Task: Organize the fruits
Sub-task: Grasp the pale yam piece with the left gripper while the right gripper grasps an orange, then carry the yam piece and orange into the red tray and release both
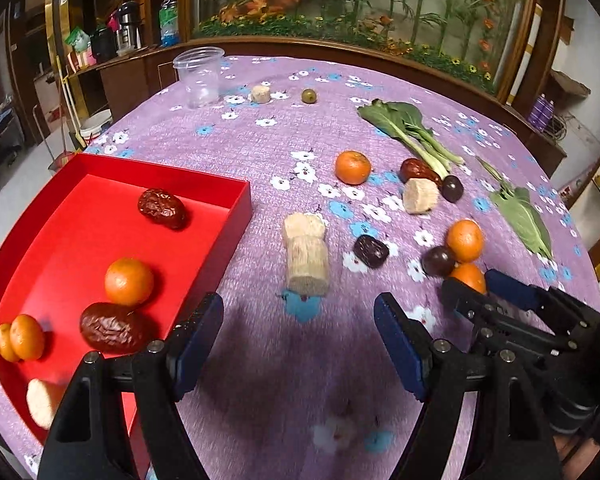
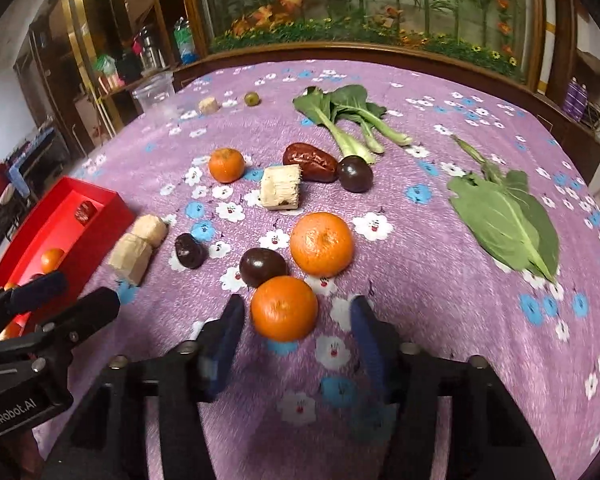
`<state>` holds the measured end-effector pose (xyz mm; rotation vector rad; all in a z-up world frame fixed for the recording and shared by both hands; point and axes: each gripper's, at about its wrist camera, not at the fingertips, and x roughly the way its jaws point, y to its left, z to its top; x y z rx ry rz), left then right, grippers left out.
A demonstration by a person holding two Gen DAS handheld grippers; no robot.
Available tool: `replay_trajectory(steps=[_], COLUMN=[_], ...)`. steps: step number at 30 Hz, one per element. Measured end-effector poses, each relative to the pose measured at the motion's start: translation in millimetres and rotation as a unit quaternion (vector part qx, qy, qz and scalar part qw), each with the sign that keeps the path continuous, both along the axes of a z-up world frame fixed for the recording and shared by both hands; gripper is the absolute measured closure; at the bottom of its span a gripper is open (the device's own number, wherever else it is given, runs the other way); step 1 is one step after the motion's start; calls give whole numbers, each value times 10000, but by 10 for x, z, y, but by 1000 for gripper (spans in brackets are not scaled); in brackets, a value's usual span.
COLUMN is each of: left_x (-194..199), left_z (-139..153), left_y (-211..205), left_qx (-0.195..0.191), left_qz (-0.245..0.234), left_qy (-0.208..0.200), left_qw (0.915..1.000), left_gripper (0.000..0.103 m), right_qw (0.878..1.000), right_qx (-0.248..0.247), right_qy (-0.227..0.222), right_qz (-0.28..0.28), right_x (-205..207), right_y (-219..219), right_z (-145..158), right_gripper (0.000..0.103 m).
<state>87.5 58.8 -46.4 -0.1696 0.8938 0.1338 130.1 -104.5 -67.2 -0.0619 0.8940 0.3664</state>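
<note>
**Near mandarin sits between open jaws, neighbours close by**

Going left to right, the red box (image 1: pixel 236 196) already holds mandarins and dates. Our left gripper (image 1: pixel 298 332) hangs empty over the desk (image 1: pixel 260 140), jaws wide apart. Our right gripper (image 2: pixel 296 328) has its jaws open on either side of the near mandarin (image 2: pixel 284 308), not yet closed on it. We judge the risk to be rolling: the dark plum (image 2: pixel 262 266) touches that mandarin, and a skewed squeeze could knock both away.

Only the left wrist view shows the box's contents in full. Only the right wrist view shows the mandarin framed by the jaws.
</note>
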Motion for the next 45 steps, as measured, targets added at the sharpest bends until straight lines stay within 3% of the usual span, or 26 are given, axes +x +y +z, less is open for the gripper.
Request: replay_trajectory(steps=[3, 5, 8, 9, 10, 15, 17, 21, 34, 45], left_x=[80, 126, 186, 210, 218, 282, 306, 298, -235, -717], left_z=[-43, -75, -114, -129, -138, -149, -152, -170, 103, 305], left_y=[14, 34, 31, 23, 22, 10, -9, -76, -15, 221], left_qx=[55, 24, 68, 84, 91, 315, 183, 333, -398, -582], left_qz=[30, 52, 74, 61, 56, 213, 52, 5, -378, -209], left_qy=[34, 42, 82, 128, 157, 122, 137, 138, -288, -516], left_qw=[10000, 10000, 9999, 9999, 9998, 9992, 9997, 9993, 9981, 9967], left_gripper=[26, 26, 28, 31, 42, 54, 78, 78, 78, 77], right_qw=[10000, 10000, 9998, 9998, 9998, 9993, 9992, 9993, 9995, 9984], right_qx=[47, 72, 149, 170, 189, 369, 392, 345, 237, 382], right_qy=[27, -19, -55, -69, -76, -33, -26, -37, -192, -409], right_qz=[16, 61, 70, 75, 84, 101, 109, 117, -100, -82], right_x=[47, 49, 45, 40, 39, 46, 49, 44, -267, -711], right_y=[20, 34, 19, 17, 11, -41, -49, -34, -172, -150], right_z=[-27, -29, -37, -40, -42, -41, -41, -36, 176, 424], right_gripper=[53, 64, 66, 66, 66, 66, 66, 66, 67, 67])
